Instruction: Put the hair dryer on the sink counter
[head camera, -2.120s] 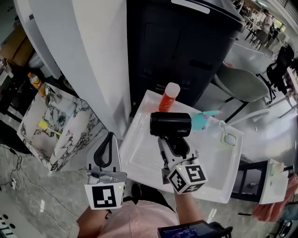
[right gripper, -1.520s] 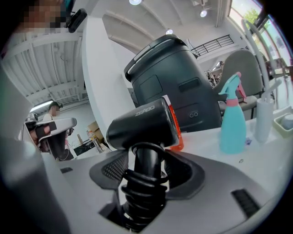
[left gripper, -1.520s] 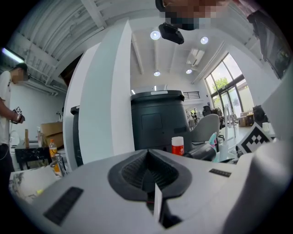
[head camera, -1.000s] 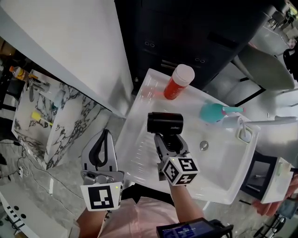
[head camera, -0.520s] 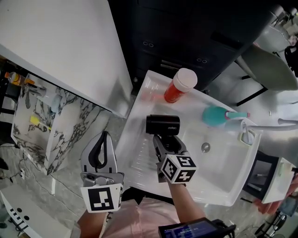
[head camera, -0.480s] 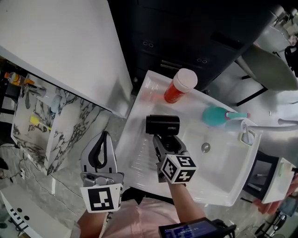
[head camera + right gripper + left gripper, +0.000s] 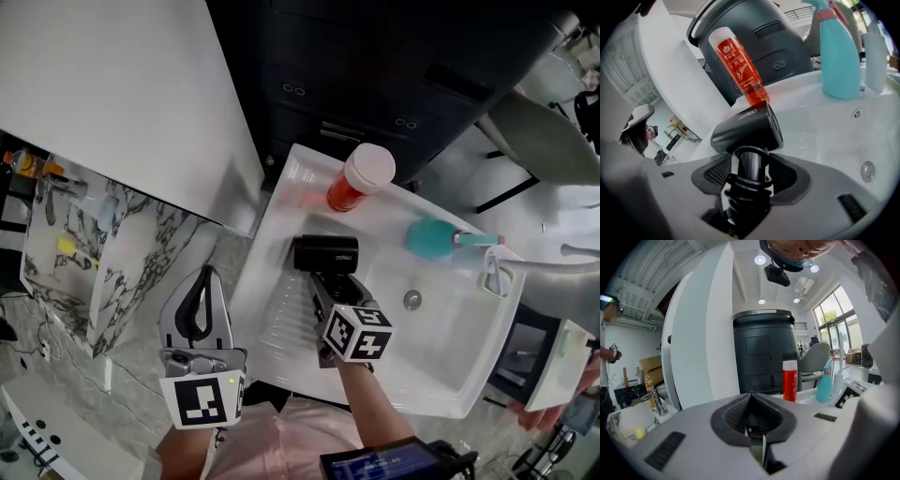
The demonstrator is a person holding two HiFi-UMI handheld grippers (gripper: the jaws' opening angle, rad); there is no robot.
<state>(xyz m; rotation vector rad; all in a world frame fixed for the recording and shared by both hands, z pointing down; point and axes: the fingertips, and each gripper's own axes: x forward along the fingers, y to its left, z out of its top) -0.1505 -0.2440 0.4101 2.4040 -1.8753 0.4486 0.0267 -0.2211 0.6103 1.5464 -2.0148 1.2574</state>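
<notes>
The black hair dryer (image 7: 325, 253) has its handle between the jaws of my right gripper (image 7: 330, 283), which is shut on it. Its barrel lies crosswise over the left, ribbed part of the white sink counter (image 7: 281, 309); whether it touches the surface I cannot tell. In the right gripper view the hair dryer (image 7: 747, 126) stands just past the pads, its coiled cord wrapped round the handle inside my right gripper (image 7: 751, 164). My left gripper (image 7: 204, 281) hangs left of the counter over the floor, shut and empty. The left gripper view shows the left gripper (image 7: 751, 401) with its jaws closed together.
A red bottle (image 7: 361, 176) stands at the counter's back edge. A teal spray bottle (image 7: 433, 237) and the faucet (image 7: 492, 277) are at the back right, and the basin drain (image 7: 411, 299) lies right of the dryer. A dark cabinet (image 7: 375, 75) rises behind. A marble stand (image 7: 103, 253) is left.
My right gripper has carried the hair dryer slightly left and lower over the sink's left side. The left gripper has kept its place.
</notes>
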